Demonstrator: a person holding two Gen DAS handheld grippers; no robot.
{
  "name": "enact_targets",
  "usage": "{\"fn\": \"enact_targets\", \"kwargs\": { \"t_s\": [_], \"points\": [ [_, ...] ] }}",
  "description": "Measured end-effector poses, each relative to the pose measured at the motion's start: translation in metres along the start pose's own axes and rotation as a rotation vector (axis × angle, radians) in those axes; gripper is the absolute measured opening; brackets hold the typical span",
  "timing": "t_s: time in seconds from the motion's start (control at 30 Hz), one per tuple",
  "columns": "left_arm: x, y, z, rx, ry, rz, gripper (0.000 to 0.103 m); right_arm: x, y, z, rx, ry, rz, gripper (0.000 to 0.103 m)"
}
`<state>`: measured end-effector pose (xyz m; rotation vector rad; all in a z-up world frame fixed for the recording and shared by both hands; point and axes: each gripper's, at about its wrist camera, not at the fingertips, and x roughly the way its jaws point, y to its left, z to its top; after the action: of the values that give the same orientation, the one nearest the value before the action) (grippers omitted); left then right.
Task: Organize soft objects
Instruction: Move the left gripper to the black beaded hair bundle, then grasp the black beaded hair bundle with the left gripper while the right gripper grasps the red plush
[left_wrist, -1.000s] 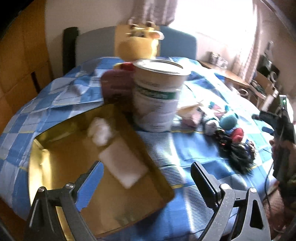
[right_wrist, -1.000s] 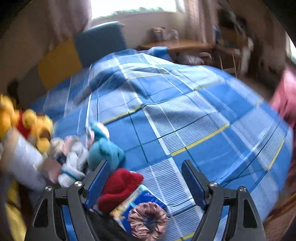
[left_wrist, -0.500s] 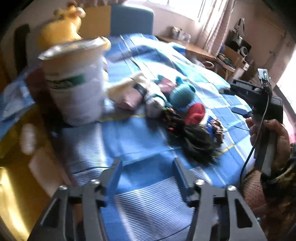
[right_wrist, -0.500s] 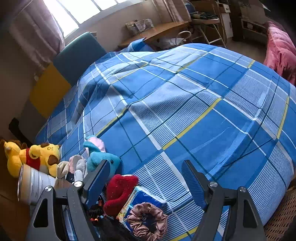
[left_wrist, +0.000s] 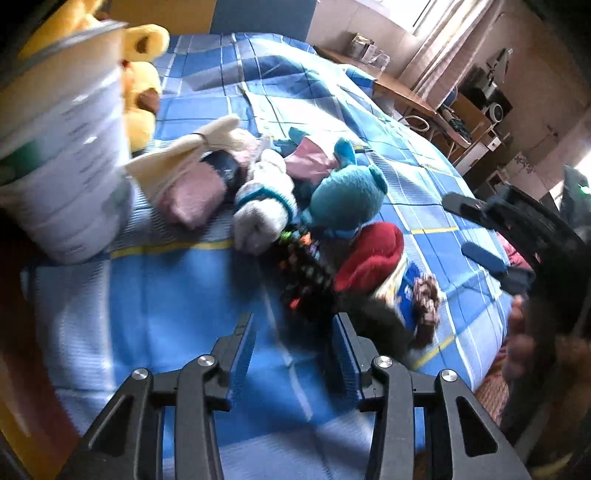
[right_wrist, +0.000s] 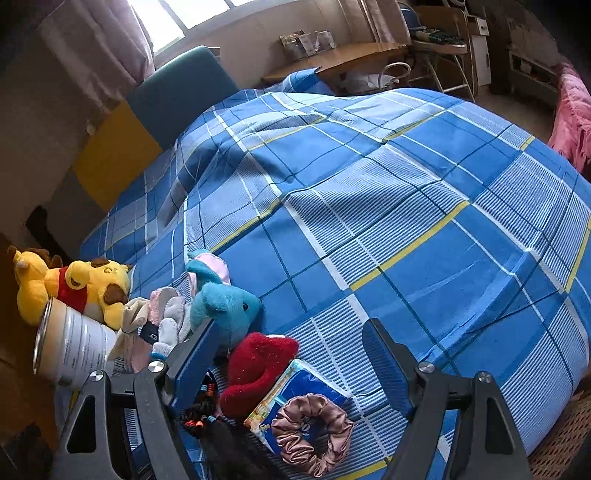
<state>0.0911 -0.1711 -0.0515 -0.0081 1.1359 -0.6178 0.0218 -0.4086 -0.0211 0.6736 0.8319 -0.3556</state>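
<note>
A pile of soft things lies on the blue checked bedspread (right_wrist: 388, 206): a teal plush (left_wrist: 343, 195) (right_wrist: 225, 306), a red plush (left_wrist: 369, 254) (right_wrist: 258, 365), a white glove (left_wrist: 266, 199) (right_wrist: 170, 328), a pink cloth (left_wrist: 192, 192), a black beaded hair piece (left_wrist: 310, 277) (right_wrist: 201, 406), a brown scrunchie (right_wrist: 312, 428) (left_wrist: 424, 306) on a blue packet (right_wrist: 295, 395). My left gripper (left_wrist: 293, 343) is open and empty just before the hair piece. My right gripper (right_wrist: 291, 354) is open and empty over the red plush and packet.
A white tin can (left_wrist: 62, 177) (right_wrist: 70, 347) stands left of the pile, with a yellow bear plush (left_wrist: 140, 88) (right_wrist: 74, 284) behind it. The right gripper's body (left_wrist: 535, 240) shows in the left wrist view. A desk (right_wrist: 332, 59) and chair stand beyond the bed.
My left gripper swung right from the gold tin toward the pile and its jaws narrowed. My right gripper's view steadied and tilted slightly; the pile stays put.
</note>
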Motion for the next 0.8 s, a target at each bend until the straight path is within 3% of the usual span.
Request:
{"fn": "enact_targets", "kwargs": {
  "t_s": [0.1, 0.27, 0.33, 0.37, 0.4, 0.57, 0.8],
  "points": [
    [0.016, -0.006, 0.010, -0.022, -0.002, 0.010, 0.054, 0.000, -0.001, 0.000, 0.010, 0.002, 0.007, 0.081],
    [0.043, -0.014, 0.019, 0.008, -0.023, 0.051, 0.057, -0.003, -0.009, 0.004, 0.051, -0.014, 0.016, 0.081],
    [0.051, -0.012, 0.019, -0.001, 0.003, 0.047, 0.054, -0.002, -0.012, 0.004, 0.065, -0.008, 0.019, 0.081],
    [0.052, -0.009, 0.017, -0.014, 0.016, 0.037, 0.041, -0.001, -0.013, 0.005, 0.067, -0.002, 0.019, 0.081],
    [0.052, -0.006, 0.014, -0.019, 0.025, 0.020, 0.038, 0.000, -0.013, 0.005, 0.062, 0.004, 0.016, 0.081],
    [0.028, 0.007, -0.005, -0.014, 0.003, -0.035, 0.034, 0.012, -0.007, 0.002, 0.022, 0.065, -0.002, 0.081],
    [-0.014, 0.030, -0.050, 0.012, 0.002, -0.036, 0.033, 0.027, 0.004, -0.006, -0.048, 0.141, 0.010, 0.080]
  ]
}}
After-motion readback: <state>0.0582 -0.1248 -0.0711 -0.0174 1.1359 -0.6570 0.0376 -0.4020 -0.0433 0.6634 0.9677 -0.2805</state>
